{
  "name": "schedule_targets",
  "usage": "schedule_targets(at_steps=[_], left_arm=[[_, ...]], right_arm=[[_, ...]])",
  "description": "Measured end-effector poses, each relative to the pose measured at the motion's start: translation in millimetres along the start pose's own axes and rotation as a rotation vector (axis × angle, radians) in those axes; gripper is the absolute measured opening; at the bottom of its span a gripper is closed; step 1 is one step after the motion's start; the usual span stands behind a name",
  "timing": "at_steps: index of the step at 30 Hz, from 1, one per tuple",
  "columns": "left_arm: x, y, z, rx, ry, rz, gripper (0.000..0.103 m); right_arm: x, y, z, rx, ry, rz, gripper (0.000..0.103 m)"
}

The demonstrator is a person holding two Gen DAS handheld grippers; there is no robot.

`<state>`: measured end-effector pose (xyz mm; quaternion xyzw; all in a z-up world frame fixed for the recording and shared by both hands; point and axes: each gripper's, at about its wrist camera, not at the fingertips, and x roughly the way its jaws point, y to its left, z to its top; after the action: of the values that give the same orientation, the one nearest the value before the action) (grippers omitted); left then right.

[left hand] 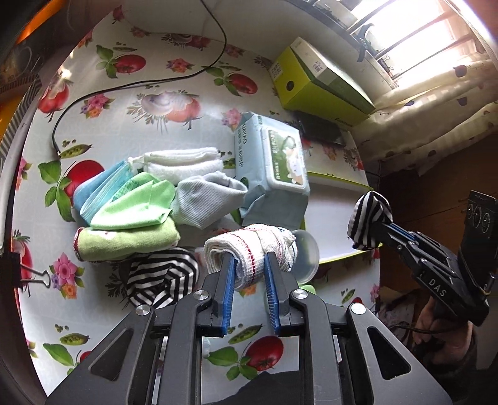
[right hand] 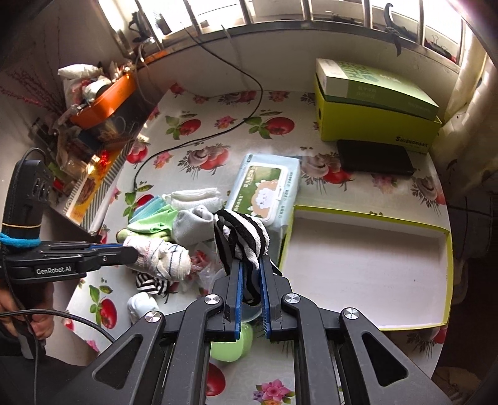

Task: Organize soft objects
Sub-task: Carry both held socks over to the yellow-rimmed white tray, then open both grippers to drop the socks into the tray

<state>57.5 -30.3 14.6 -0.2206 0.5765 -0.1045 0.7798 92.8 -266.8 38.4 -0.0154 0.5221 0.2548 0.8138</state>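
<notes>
White rolled cloth (left hand: 249, 249) | crosswise between left gripper (left hand: 249, 264) fingers; lifted

A lived-in home corner: fruit-and-flower patterned oilcloth table (right hand: 236, 137), barred window (right hand: 280, 12) at the far side, cluttered orange plastic basket (right hand: 105, 99) far left.

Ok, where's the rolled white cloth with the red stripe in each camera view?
Left wrist: the rolled white cloth sits low in the middle, clamped between the left gripper fingers.
Right wrist: the cloth is at the left, sticking out of the left gripper that reaches in from that edge.
Shared landmark: the wet wipes pack, beyond the cloth in both.
</notes>
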Motion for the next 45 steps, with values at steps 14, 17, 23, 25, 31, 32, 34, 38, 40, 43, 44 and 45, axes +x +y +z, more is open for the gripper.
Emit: schedule_targets(at_steps=[14,17,23,25,31,32,34,38,40,43,44,45], left_arm=[[41,-85,47,0.172,0.04,-0.05,0.019],[57,-101,52,0.2,0.06,-0.056,0.019],[86,-122,60,0.226,0.094,-0.059,0.019],[96,-127,62,0.23,0.103,-0.057,0.019],[123,-138,71,0.242,0.131,-0.036,0.019],[127,-139,72,0.245,0.135,-0.033,0.019],[136,-141,74,0.248,0.144,-0.026,0.019],[153,-143,78,0.249,0.156,-0.017,0.02],[162,-142,80,0.248,0.167,-0.007,0.02],[173,-139,81,0.251,0.188,0.018,0.02],[173,-138,81,0.25,0.188,0.022,0.02],[172,-138,82,0.25,0.183,0.029,0.02]], right_arm=[[-6,-63,-17,0.149,-0.01,-0.058,0.01],[-4,-72,-22,0.171,-0.003,-0.063,0.01],[2,-90,-32,0.218,0.017,-0.073,0.01],[5,-95,-35,0.231,0.025,-0.074,0.01],[16,-105,-40,0.253,0.051,-0.069,0.01],[17,-105,-41,0.256,0.055,-0.069,0.01],[21,-108,-42,0.262,0.065,-0.067,0.01],[30,-112,-43,0.269,0.084,-0.061,0.01],[35,-113,-42,0.271,0.093,-0.058,0.01],[41,-113,-41,0.271,0.104,-0.05,0.01],[44,-113,-41,0.269,0.109,-0.046,0.01],[46,-113,-40,0.268,0.113,-0.043,0.01]])
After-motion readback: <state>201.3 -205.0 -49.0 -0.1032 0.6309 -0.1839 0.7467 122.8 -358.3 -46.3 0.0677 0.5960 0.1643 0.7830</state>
